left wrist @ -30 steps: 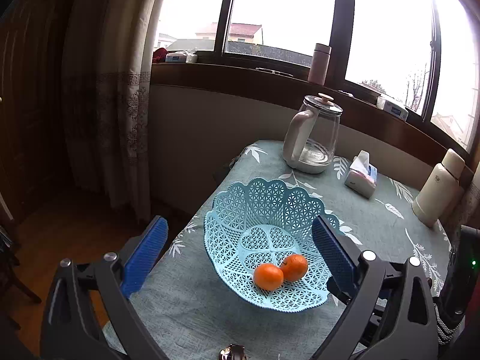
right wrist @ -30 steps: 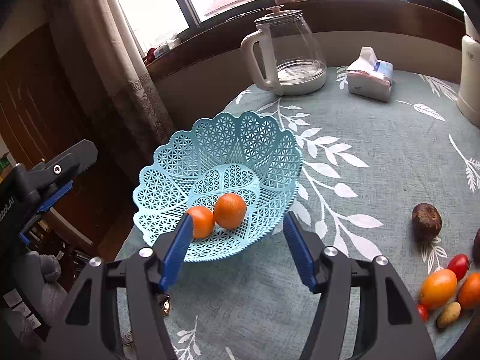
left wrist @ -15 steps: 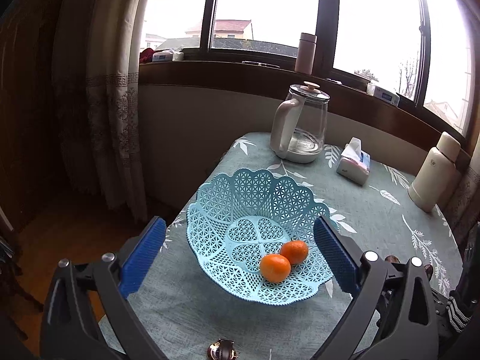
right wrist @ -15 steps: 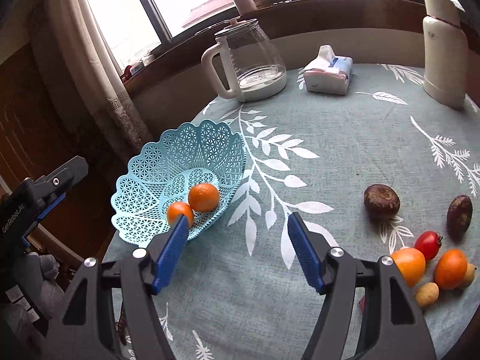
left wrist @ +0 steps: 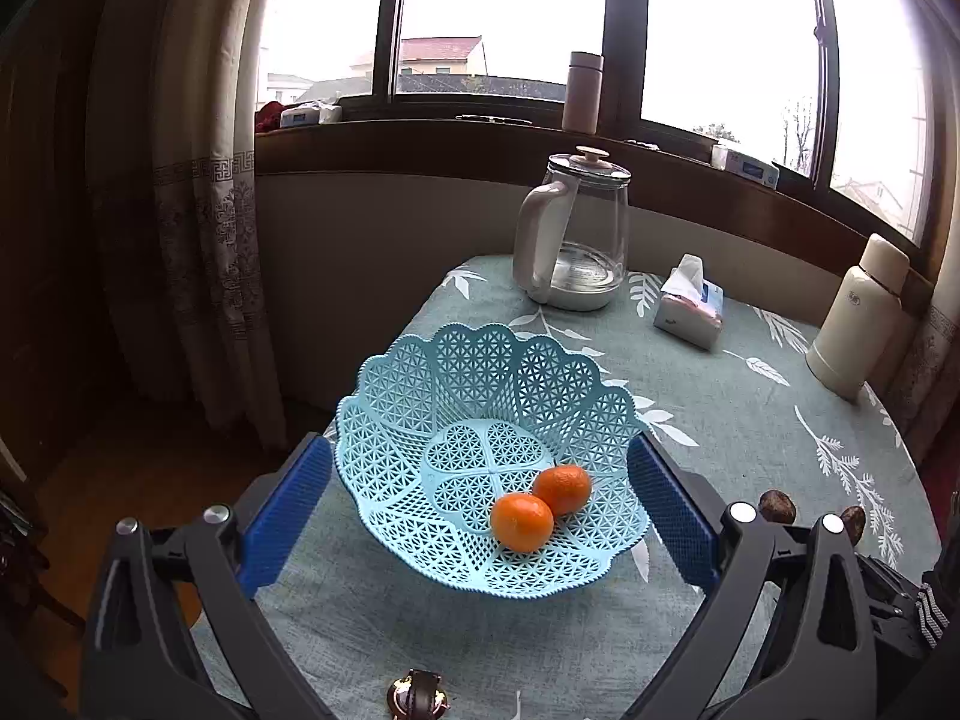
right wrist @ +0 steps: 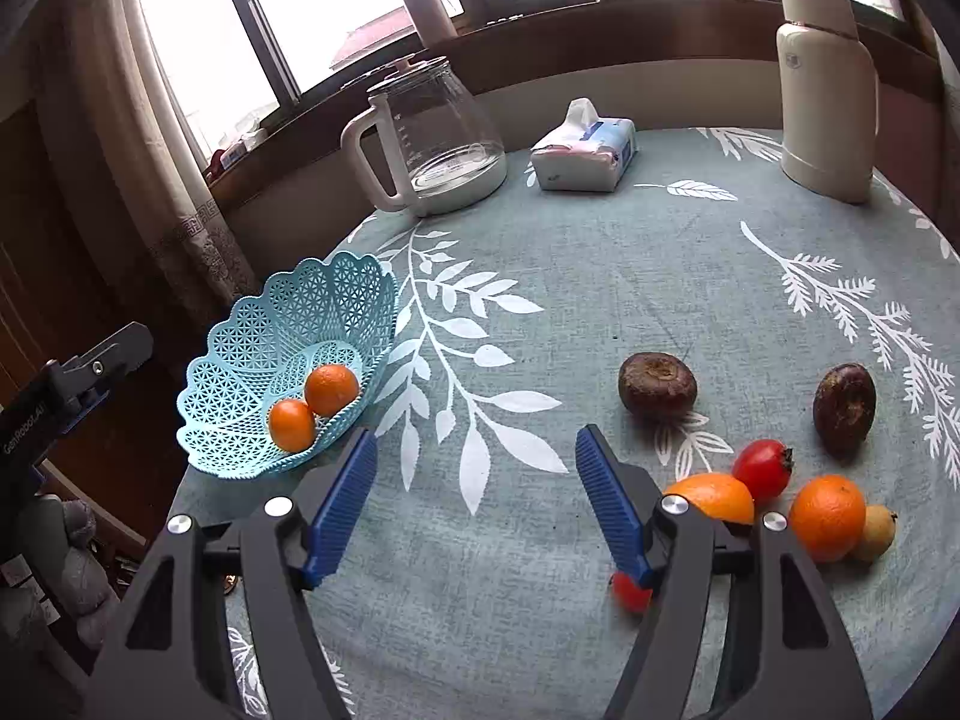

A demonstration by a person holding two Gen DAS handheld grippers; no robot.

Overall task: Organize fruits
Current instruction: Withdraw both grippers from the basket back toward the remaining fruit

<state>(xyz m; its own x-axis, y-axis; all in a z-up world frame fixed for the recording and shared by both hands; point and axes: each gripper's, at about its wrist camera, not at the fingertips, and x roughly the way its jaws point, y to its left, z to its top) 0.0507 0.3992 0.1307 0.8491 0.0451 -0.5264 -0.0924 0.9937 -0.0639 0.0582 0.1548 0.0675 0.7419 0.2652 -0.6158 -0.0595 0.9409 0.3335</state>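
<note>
Both jaws gape empty; basket [left wrist: 480,372] holds two oranges [left wrist: 521,522].

Little can be read. In the right wrist view, the black body of the other hand-held gripper tool [right wrist: 57,405] at the left edge carries white lettering that looks like "GenRobot.AI", its first letters partly cut off. The tall cream thermos flask [right wrist: 827,84] on the bench has a small grey mark near its shoulder, too small to read. The blue and white tissue pack [right wrist: 585,159] shows printing, but no legible words.
</note>
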